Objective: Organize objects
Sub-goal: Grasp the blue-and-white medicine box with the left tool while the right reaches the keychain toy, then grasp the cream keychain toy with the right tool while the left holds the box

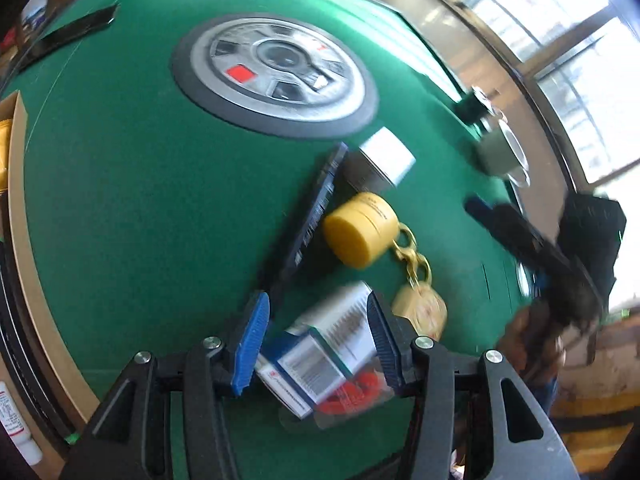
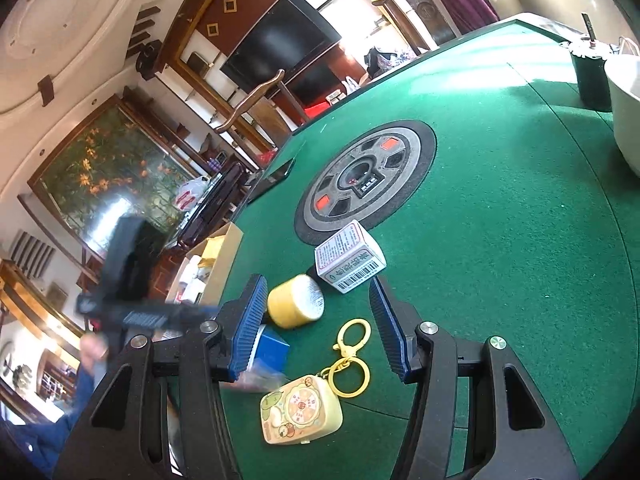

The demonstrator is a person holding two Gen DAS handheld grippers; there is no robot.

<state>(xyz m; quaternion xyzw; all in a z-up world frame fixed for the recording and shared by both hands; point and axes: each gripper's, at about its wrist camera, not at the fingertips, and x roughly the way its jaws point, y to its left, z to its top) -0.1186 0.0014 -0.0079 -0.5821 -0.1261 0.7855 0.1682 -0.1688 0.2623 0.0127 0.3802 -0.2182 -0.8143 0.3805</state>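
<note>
On the green felt table (image 1: 140, 208) lie a yellow round jar (image 1: 360, 230), a yellow keychain toy (image 1: 420, 308) with gold rings, a white carton (image 1: 384, 158), a long dark flat box (image 1: 316, 212), a blue-and-white box (image 1: 320, 356) and a clear bag with red pieces (image 1: 352, 396). My left gripper (image 1: 316, 340) is open, its fingers on either side of the blue-and-white box. My right gripper (image 2: 320, 328) is open above the yellow jar (image 2: 296, 300) and the keychain toy (image 2: 302, 412). The white carton (image 2: 350, 260) lies just beyond.
A round grey hub (image 1: 276, 76) sits in the table's middle. A cardboard box (image 2: 216, 264) with packets stands off the table's edge. A white bowl (image 2: 624, 104) and a dark cup (image 2: 592, 76) stand at the far side. A black strip (image 1: 76, 32) lies far left.
</note>
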